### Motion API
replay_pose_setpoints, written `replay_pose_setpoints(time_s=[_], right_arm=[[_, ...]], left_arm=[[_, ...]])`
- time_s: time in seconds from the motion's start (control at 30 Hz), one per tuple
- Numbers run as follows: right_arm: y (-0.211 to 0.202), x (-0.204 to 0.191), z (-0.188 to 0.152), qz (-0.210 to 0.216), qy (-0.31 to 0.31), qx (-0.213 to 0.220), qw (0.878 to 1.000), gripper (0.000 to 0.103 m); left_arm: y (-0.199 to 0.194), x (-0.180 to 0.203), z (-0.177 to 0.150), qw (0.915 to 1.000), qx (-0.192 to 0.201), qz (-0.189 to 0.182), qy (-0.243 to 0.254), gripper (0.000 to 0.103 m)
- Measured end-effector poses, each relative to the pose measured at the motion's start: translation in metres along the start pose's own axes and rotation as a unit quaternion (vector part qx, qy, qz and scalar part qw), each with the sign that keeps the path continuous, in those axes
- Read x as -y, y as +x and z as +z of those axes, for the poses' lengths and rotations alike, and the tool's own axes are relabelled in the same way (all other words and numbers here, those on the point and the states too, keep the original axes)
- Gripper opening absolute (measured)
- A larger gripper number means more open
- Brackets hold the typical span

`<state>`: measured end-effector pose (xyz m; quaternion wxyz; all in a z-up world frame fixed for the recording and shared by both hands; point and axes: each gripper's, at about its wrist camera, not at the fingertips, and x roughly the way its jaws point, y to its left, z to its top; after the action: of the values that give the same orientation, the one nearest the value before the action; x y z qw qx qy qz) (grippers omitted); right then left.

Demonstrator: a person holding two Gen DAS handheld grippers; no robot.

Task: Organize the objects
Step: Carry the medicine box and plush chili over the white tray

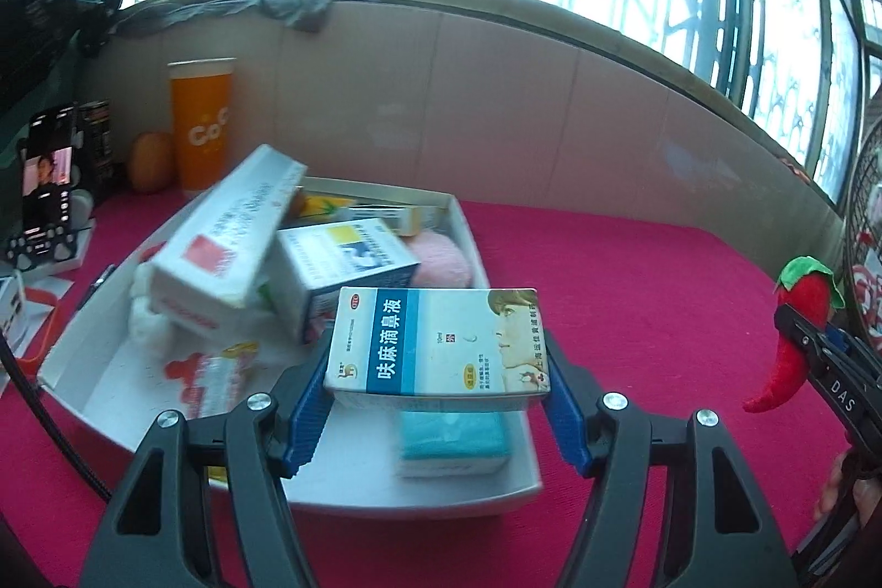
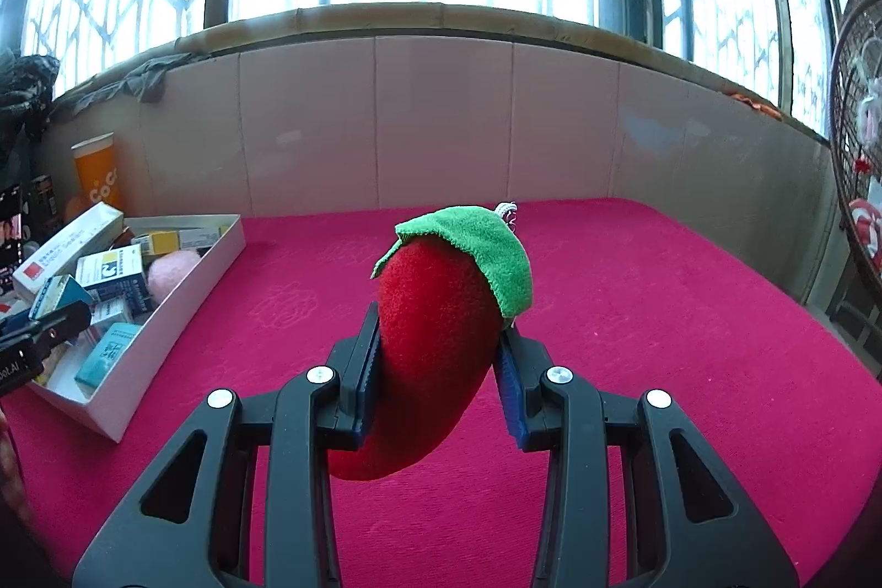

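Both hands are loaded. The left gripper has its jaws clenched on a blue-and-white medicine box, held flat and clear above the near end of the white tray. That tray sits toward the left side of the tabletop, which is covered in magenta cloth, and it is already crowded: a long white carton leans at a tilt over a smaller blue-and-white box, with a pink plush ball behind and a teal packet lying directly beneath the held box.

Over on the right, the right gripper has its jaws squeezed onto a plush red chili with a green felt cap, lifted above the open middle of the tabletop, well apart from the tray.

Now the risks. My read: the pile is the trouble. Set the held box on the teal packet and it may slide, or nudge that leaning carton and bring it down. The chili is soft and curved, gripped mid-body, so it could twist or slip free on the way across. And both grippers heading for the same tray could bump each other at its near right corner.
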<state>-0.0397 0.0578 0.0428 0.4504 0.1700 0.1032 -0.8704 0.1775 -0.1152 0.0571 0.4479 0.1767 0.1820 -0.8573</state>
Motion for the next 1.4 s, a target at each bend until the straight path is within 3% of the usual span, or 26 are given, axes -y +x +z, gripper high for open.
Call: replay_pose_setpoints(time_s=[1.4], right_arm=[[-0.013,-0.071,-0.009,0.041,-0.072,-0.006,0.997,0.036]], left_arm=[[-0.038,-0.070,-0.004,0.9973,0.035,0.044,-0.048,0.068]])
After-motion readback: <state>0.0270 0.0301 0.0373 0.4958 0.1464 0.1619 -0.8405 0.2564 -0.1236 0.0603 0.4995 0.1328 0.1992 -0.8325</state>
